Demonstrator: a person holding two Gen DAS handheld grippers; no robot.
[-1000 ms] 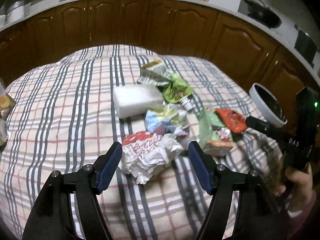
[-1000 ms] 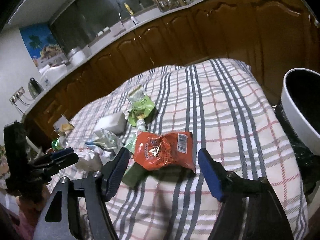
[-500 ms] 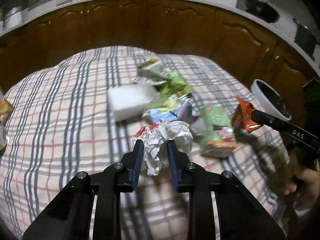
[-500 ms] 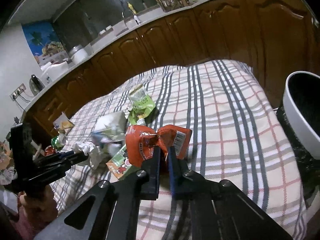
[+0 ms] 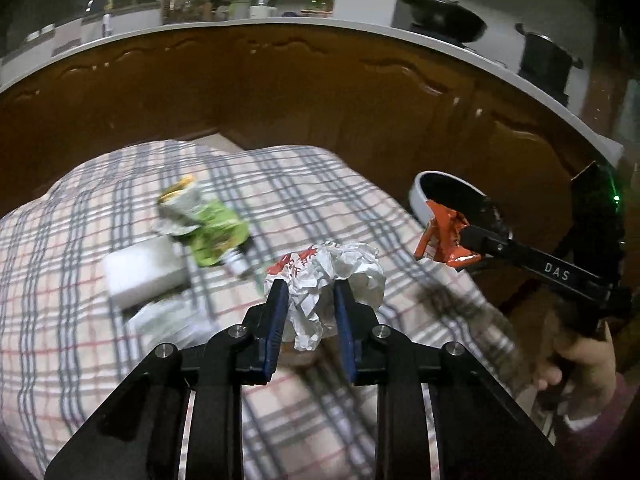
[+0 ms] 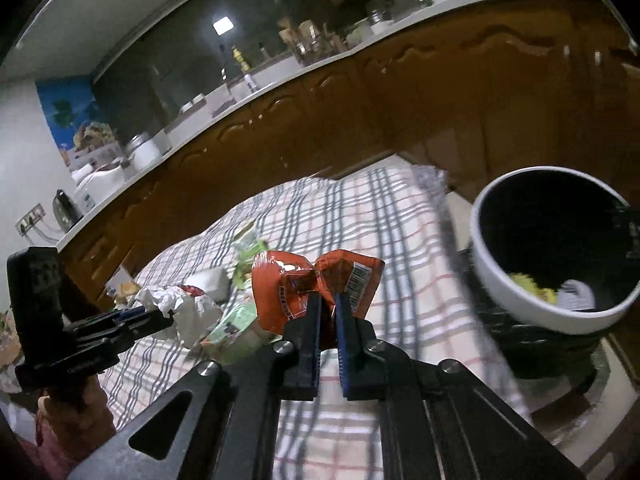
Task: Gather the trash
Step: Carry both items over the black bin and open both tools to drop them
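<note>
Holding, left gripper (image 5: 307, 300): jaws are pinching the crumpled white paper (image 5: 328, 276) above the plaid tablecloth (image 5: 72, 280).
Holding, right gripper (image 6: 327, 304): jaws are clamping the orange wrapper (image 6: 312, 280), beside the white bin (image 6: 520, 300).

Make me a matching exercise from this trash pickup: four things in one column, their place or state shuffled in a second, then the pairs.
1. crumpled white paper
2. orange wrapper
3. white bin
4. green pouch

A. lying on the checked cloth
B. pinched in the right gripper
C. beside the table, some trash inside
D. pinched in the left gripper

Pairs: 1-D, 2-B, 3-C, 4-A
</note>
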